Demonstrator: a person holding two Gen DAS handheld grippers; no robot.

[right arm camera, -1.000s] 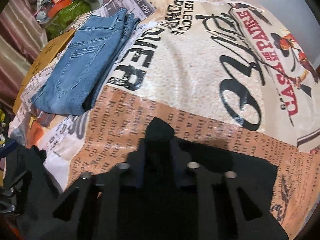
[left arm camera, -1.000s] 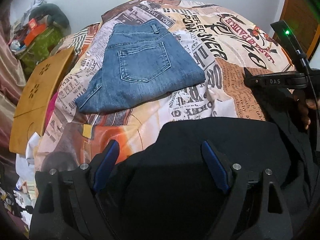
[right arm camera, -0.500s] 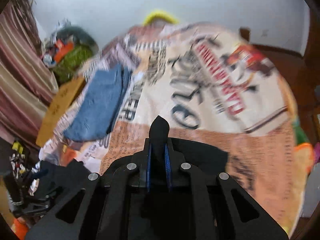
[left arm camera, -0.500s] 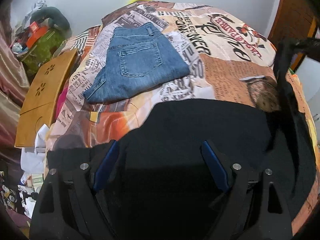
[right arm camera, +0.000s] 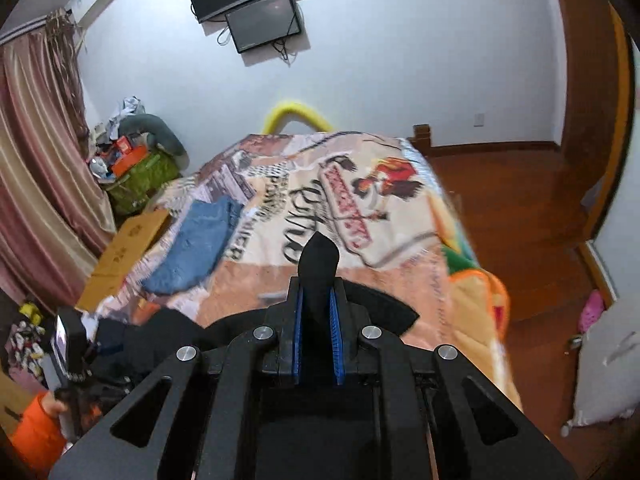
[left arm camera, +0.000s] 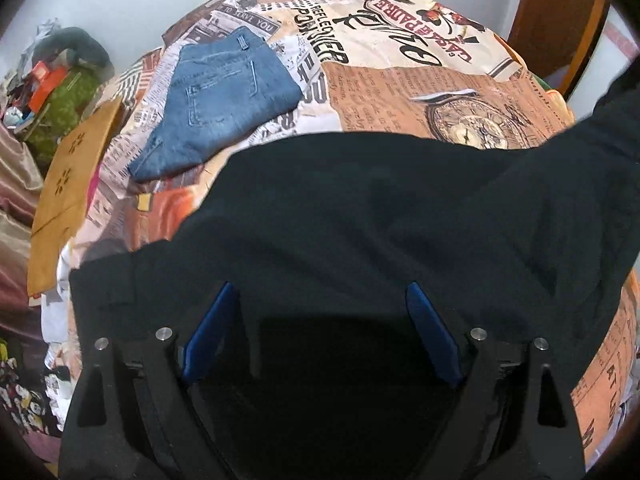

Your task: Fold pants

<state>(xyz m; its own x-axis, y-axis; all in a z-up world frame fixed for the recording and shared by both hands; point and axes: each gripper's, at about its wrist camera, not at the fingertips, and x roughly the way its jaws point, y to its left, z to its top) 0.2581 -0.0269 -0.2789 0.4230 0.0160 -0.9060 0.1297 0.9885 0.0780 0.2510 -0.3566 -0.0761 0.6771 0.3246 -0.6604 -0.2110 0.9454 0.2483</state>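
Fabric of the black soft pants [left arm camera: 360, 208] looks limp and light, so it will sag and drape wherever it is not supported, and it will not keep a fold unless it is laid flat. The pants are spread on the printed newspaper-pattern bedspread [left arm camera: 400, 92], directly under and ahead of the left gripper [left arm camera: 320, 320], whose blue pads [left arm camera: 212, 332] stand wide apart over the cloth and pinch nothing. The right gripper [right arm camera: 318, 304] has its jaws pressed together on a pointed corner of the black cloth, which sticks out in front of the fingertips. In the left wrist view the cloth rises to the right, so this corner seems lifted off the bed. A good place to take hold is probably the hem or waistband edge, where the material is thicker. The folded blue denim jeans [left arm camera: 224, 100] lie well ahead and to the left, apart from the black pants.
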